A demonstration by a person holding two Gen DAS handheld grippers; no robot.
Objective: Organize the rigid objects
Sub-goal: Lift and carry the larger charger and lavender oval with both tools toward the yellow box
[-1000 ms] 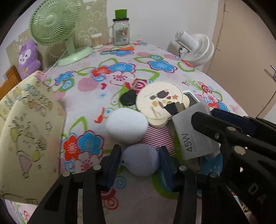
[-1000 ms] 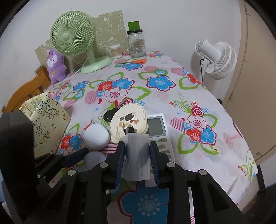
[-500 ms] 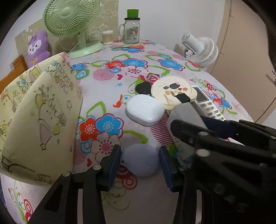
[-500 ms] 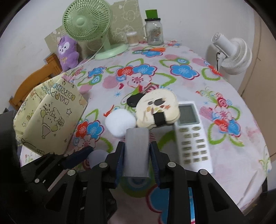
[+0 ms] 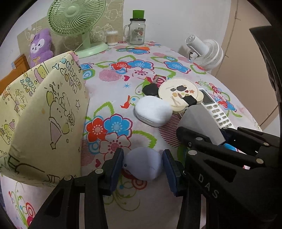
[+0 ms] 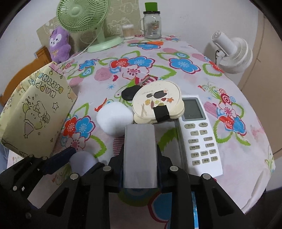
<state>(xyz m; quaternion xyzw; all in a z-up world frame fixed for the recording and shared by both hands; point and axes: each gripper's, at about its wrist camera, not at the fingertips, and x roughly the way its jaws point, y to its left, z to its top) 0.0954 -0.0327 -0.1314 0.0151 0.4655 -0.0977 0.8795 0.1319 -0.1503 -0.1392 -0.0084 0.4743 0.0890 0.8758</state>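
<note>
1. The left gripper (image 5: pixel 142 165), at the bottom centre of its own view, is partly open and closed on a pale lavender rounded case (image 5: pixel 143 163); both blue pads press its sides.
2. The right gripper (image 6: pixel 139 158), bottom centre of its view, is clamped on a grey rectangular charger block (image 6: pixel 140 155) that stands upright between its pads.
3. In the left wrist view the right gripper crosses the lower right of the frame.
4. Mid-frame on the flowered tablecloth (image 6: pixel 176 52) lie a white rounded case (image 6: pixel 114 118), a round cream compact with black tape (image 6: pixel 156 104), a black key fob (image 6: pixel 129 93) behind it, and a white remote control (image 6: pixel 199 132) to the right, touching the compact.
5. A yellow paper gift bag (image 6: pixel 33 112) stands at the left edge.
6. At the top of the frame sit a green desk fan (image 6: pixel 81 15), a purple plush toy (image 6: pixel 59 44), a glass jar mug (image 6: pixel 152 24) and a white fan (image 6: pixel 232 52) at the upper right.
</note>
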